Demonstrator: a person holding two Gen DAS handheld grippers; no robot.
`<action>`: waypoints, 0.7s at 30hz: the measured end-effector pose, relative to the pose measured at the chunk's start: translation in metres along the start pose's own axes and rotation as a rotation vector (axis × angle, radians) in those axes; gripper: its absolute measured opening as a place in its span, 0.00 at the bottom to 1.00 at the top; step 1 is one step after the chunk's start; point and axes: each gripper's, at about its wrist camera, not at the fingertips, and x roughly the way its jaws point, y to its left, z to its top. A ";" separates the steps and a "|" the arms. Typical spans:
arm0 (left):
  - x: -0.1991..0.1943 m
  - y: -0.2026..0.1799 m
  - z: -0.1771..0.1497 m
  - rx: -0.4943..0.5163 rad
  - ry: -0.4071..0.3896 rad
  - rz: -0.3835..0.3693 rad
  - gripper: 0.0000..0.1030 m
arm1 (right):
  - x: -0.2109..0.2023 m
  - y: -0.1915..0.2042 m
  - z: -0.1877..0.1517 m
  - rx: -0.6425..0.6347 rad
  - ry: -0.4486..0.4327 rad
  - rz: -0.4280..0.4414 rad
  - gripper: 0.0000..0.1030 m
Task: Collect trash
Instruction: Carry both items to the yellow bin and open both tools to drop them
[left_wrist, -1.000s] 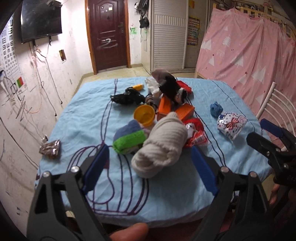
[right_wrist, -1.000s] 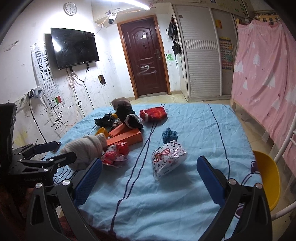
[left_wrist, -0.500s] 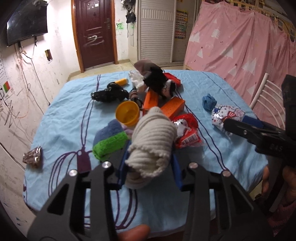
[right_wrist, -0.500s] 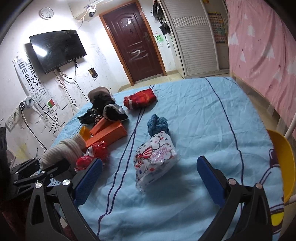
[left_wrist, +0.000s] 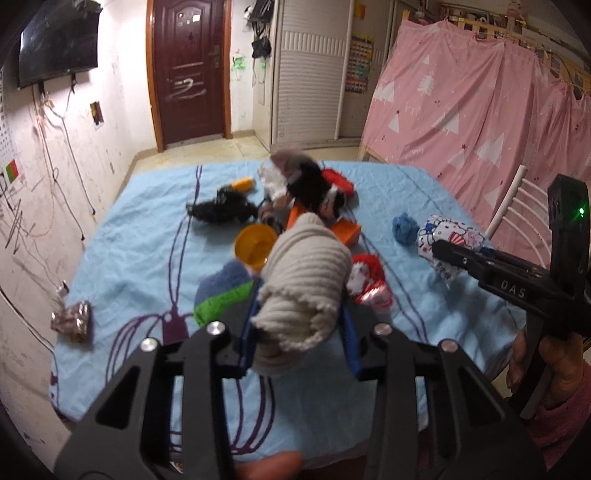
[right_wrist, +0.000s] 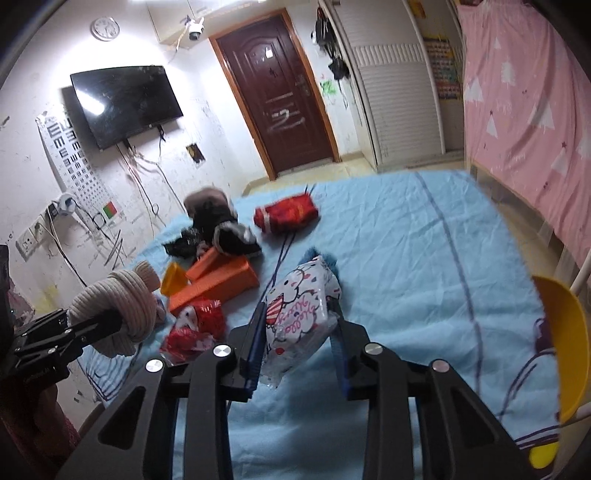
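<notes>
The left gripper (left_wrist: 299, 321) has its jaws clamped on a rolled beige sock (left_wrist: 306, 277), which is lifted clear of the blue sheet (left_wrist: 147, 236) that covers the surface. In the right wrist view the same sock (right_wrist: 125, 306) sits in the left gripper at the left edge of the frame, above the near left corner of the sheet.

The right gripper (right_wrist: 299, 350) has its jaws closed against both sides of a white cartoon-print bag (right_wrist: 299, 310). Whether the bag is off the sheet cannot be told. A blue cloth ball (right_wrist: 321, 256) lies just behind the bag.

Items lying on the sheet:
- a red snack wrapper (right_wrist: 195, 328), just left of the bag;
- an orange box (right_wrist: 218, 280), beyond the wrapper;
- a yellow cup (left_wrist: 255, 245), beside the box;
- a blue and green sock (left_wrist: 221, 291), near the left gripper;
- a red packet (right_wrist: 286, 214), toward the far side;
- a crumpled foil wrapper (left_wrist: 72, 317), well apart from the rest, near the left edge.

A yellow chair (right_wrist: 565, 347) stands beside the right edge of the surface.
</notes>
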 end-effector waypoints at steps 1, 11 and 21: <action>-0.002 -0.004 0.005 0.006 -0.009 -0.001 0.35 | -0.006 -0.003 0.003 -0.001 -0.018 -0.002 0.25; -0.007 -0.079 0.054 0.160 -0.089 -0.064 0.35 | -0.071 -0.062 0.034 0.043 -0.204 -0.136 0.25; 0.027 -0.209 0.092 0.329 -0.083 -0.241 0.35 | -0.140 -0.146 0.044 0.134 -0.375 -0.305 0.25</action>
